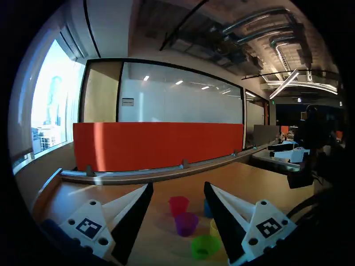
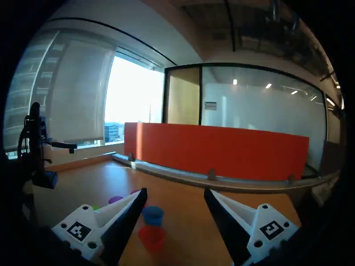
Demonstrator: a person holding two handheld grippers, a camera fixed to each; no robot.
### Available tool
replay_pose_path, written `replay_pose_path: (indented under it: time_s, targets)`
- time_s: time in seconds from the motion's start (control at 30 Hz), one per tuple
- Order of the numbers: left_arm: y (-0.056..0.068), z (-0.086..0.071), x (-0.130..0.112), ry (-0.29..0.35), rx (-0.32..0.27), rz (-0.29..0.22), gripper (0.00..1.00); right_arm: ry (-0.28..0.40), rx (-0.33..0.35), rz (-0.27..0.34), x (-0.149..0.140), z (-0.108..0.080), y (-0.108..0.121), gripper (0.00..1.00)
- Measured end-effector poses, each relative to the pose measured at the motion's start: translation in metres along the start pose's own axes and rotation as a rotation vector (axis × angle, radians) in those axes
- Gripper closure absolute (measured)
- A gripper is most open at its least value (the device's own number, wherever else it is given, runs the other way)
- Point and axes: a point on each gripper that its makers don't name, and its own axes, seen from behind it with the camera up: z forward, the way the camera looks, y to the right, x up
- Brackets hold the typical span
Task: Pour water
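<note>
Several small plastic cups stand on a wooden table [image 1: 248, 175]. In the left gripper view a pink cup [image 1: 179, 205], a purple cup [image 1: 186, 224] and a green cup [image 1: 205, 246] line up between my fingers, with a blue cup [image 1: 207, 208] and a yellow cup [image 1: 214, 228] partly hidden by the right finger. My left gripper [image 1: 178, 188] is open above them. In the right gripper view a blue cup [image 2: 152, 215] and a red cup [image 2: 151, 237] sit near the left finger; a purple cup [image 2: 116, 200] peeks behind it. My right gripper [image 2: 175, 191] is open and holds nothing.
An orange divider panel [image 1: 155, 144] runs along the table's far edge on a metal rail [image 2: 213, 179]. Glass walls and a bright window [image 2: 133, 97] lie beyond. Dark equipment [image 1: 310, 150] stands at the right in the left gripper view, a dark stand [image 2: 37, 150] at the left in the right gripper view.
</note>
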Motion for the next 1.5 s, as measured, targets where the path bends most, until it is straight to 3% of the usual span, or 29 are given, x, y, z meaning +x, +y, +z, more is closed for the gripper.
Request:
replay_pose_path:
  time_s: [0.27,0.6,1.03,1.5]
  targets:
    - [0.01,-0.001,-0.011,-0.048,-0.063,0.032,0.16,-0.07,0.051,-0.037,-0.014,0.005,-0.008,0.01]
    - [0.016,0.001,-0.029,-0.097,-0.107,0.047,0.16,-0.097,0.069,-0.051,-0.025,0.008,-0.006,0.0]
    - [0.026,-0.002,-0.075,-0.174,-0.164,0.053,0.16,-0.124,0.092,-0.074,-0.034,0.013,-0.01,0.01]
    - [0.039,0.0,-0.122,-0.269,-0.218,0.121,0.16,-0.15,0.111,-0.082,-0.047,0.022,-0.015,0.01]
